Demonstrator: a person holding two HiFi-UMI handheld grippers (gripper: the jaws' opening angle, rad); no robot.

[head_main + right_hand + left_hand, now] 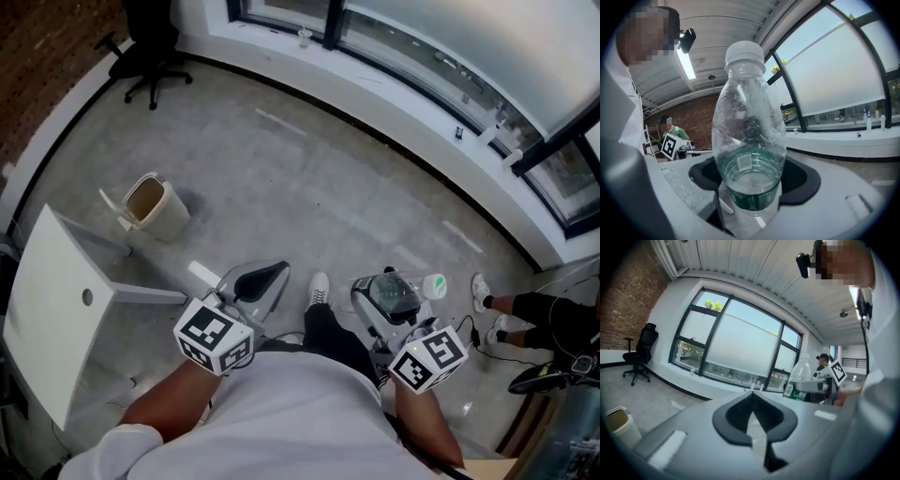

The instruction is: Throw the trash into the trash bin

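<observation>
head view: right gripper [392,302] fingers clamp the clear green-labelled plastic bottle [401,289], cap to the right; beige open-top trash bin [174,217] sits on floor [309,178] well fwd-left, nearer the empty, closed-up left gripper [265,277].

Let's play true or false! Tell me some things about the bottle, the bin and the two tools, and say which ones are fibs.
1. The right tool is holding a clear plastic bottle. True.
2. The bottle is already inside the trash bin. False: it is in the right tool, well apart from the bin on the floor.
3. The left tool is holding a can. False: its jaws are together with nothing between them.
4. The trash bin's lid is open. True.
</observation>
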